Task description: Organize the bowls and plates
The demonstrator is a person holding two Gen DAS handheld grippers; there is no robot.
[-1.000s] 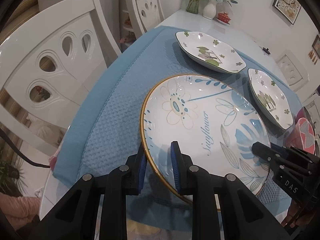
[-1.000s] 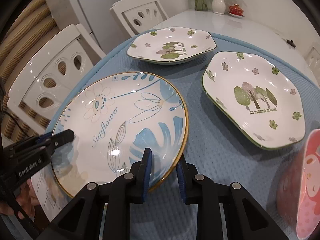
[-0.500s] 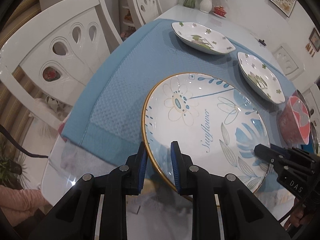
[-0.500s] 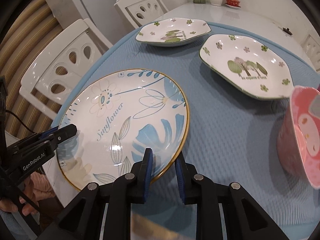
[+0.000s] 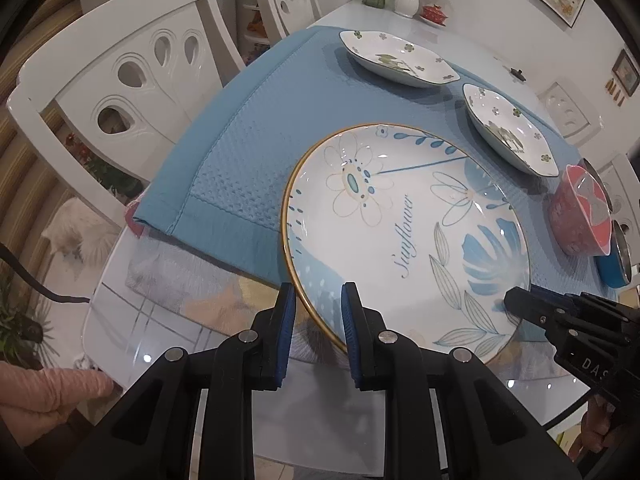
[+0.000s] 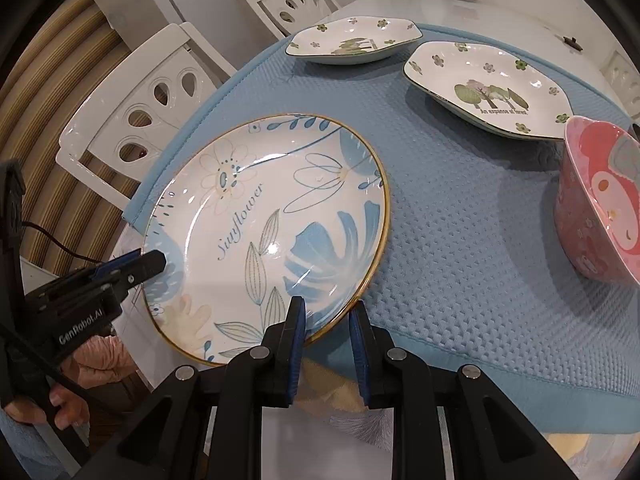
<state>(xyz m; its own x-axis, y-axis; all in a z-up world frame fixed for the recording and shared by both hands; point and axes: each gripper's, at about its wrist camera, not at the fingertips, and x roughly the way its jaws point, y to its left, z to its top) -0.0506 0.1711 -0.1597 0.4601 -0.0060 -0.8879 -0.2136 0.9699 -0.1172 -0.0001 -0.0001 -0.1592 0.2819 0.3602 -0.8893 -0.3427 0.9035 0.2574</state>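
1. My left gripper (image 5: 316, 312) has its jaws clamped on the near rim of the sunflower plate (image 5: 404, 236).
2. My right gripper (image 6: 328, 330) grips the same plate's opposite rim, jaws pinched on it.
3. The plate hangs over the blue mat (image 6: 460, 220) at the bench's near edge.
4. Two green-flowered plates (image 6: 354, 40) (image 6: 486, 88) sit at the mat's far end, close together.
5. A pink bowl (image 6: 596, 204) stands on the mat to the right.
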